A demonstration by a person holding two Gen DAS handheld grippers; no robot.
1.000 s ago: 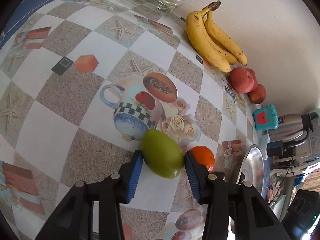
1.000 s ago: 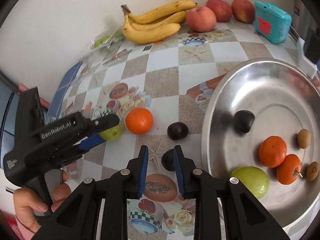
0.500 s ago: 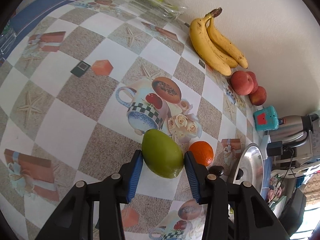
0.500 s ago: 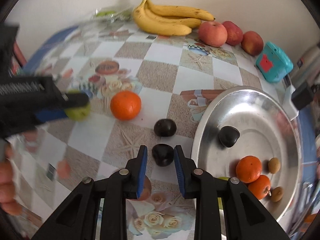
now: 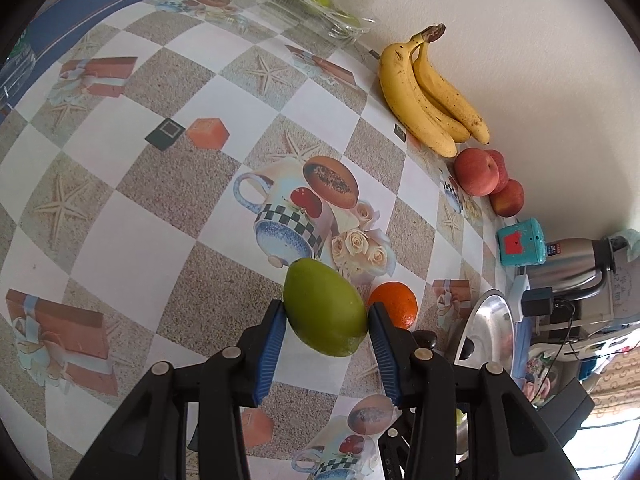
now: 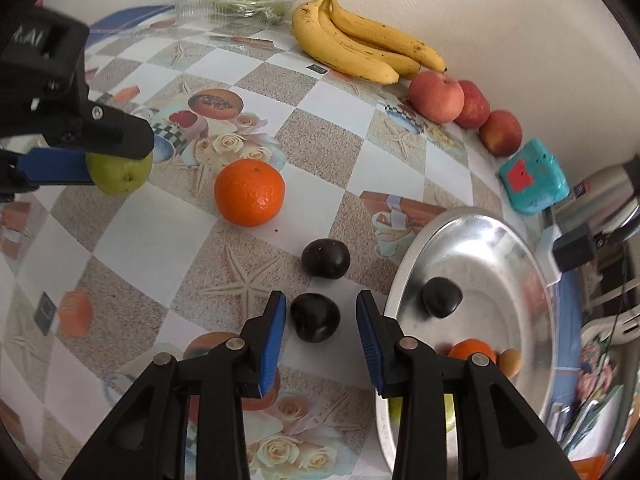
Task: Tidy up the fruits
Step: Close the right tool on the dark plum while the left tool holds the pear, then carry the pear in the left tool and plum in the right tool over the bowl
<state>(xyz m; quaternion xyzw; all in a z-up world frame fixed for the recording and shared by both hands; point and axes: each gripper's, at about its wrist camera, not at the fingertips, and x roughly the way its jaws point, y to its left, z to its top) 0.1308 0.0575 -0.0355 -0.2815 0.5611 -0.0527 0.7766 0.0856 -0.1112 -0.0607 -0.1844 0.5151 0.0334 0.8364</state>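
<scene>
Fruits scattered over a checked counter (image 6: 340, 128), placed below relative to the steel tray (image 6: 460, 216).

Far left of the tray: left tongs (image 5: 327, 312) clenched on a green fruit (image 5: 320, 296), blue pads pressed to both sides of its broad middle. Resting on the counter or lifted clear of it: impossible to tell. Probably firm, smooth and a little waxy, with moderate weight, so liable to twist out if gripped near the tapered end.

Closer to the tray, also on its left: a loose orange (image 6: 250, 193). Round, with dimpled skin. Likely easy to grip across the middle, but ready to roll.

Just left of the tray's rim: two dark plums, the far plum (image 6: 326, 253) lying beyond the near plum (image 6: 315, 317). Near plum bracketed by the right tongs (image 6: 321, 304), released and just now opening, pads clear of the fruit on both sides. Judged small, light, glossy and slippery, and soft enough to bruise. Best pinched gently across the fattest part, low to the counter.

Inside the tray: a third plum (image 6: 441, 297), a tangerine (image 6: 472, 350) and a small brown fruit (image 6: 509, 362).

Behind the tray, along the wall: bananas (image 6: 360, 52) and red apples (image 6: 436, 97), with a teal box (image 6: 534, 178) just beside the rim.
</scene>
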